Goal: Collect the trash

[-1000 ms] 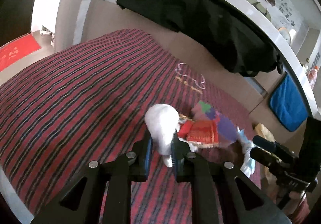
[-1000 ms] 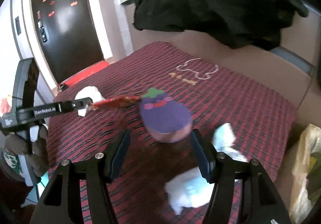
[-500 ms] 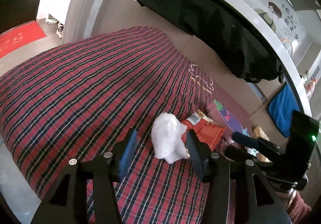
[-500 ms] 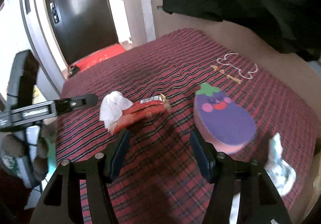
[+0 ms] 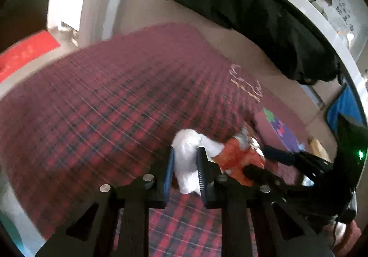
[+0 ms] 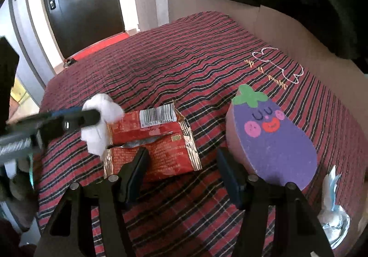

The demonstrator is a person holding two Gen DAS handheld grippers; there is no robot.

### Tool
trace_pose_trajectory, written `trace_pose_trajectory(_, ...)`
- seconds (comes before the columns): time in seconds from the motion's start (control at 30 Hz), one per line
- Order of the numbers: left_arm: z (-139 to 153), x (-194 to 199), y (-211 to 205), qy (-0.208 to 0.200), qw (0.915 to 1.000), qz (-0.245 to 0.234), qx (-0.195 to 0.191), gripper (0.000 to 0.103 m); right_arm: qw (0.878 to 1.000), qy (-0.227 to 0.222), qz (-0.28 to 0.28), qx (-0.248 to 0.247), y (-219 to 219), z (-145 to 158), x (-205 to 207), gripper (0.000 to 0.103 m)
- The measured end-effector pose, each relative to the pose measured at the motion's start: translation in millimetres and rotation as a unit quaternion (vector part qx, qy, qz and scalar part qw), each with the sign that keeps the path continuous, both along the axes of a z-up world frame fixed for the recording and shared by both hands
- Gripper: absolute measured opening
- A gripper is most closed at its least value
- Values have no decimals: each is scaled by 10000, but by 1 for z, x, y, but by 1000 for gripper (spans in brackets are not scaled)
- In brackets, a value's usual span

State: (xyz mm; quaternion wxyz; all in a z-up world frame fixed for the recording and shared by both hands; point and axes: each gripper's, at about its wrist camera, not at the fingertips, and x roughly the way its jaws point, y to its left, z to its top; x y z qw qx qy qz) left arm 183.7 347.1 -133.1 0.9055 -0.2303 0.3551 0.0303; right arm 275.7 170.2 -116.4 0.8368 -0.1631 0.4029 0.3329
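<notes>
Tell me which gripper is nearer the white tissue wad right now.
Left. The left gripper is closed on the white tissue wad; the right gripper hangs open over the red wrapper beside it.

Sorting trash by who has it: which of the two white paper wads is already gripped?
The white wad beside the red wrapper, clamped in the left gripper. The other wad, crumpled with blue, lies untouched right of the eggplant sponge.

Our right tongs [image 6: 181,165] stood open over the red wrapper [image 6: 151,141]; our left tongs [image 6: 92,116] pinched the white tissue [image 6: 101,125].
</notes>
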Motion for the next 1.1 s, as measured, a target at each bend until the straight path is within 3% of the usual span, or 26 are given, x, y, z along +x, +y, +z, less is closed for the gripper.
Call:
trace_pose_trajectory(0.1,9,-11,19,-113,9978,470,459,19,10000,-76,31,-11,-1,-1,0,58)
trace_pose_trajectory(0.2,13,-23,43,-163,9966,735,325,19,9994,105,-97,313,-10,3,0,59)
trace_pose_trajectory(0.37,13,-36,53,-272,9966,760,177,19,9929,589,-304,983,-23,13,-12,59)
trace_pose_trajectory(0.5,9,-38,51,-299,9974,649,-28,19,9875,1122,-245,1075,-8,2,-17,60)
trace_pose_trajectory(0.77,10,-45,56,-453,9970,604,-161,19,9966,583,34,575,54,3,5,62)
trace_pose_trajectory(1.0,2,-54,75,-425,9956,799,-258,19,9982,160,230,526,85,1,13,63)
trace_pose_trajectory(1.03,1,-54,76,-415,9955,814,-269,19,9984,110,267,494,87,1,14,61)
trace_pose_trajectory(1.1,0,-56,77,-404,9954,826,-282,19,9979,83,380,523,84,2,13,48)
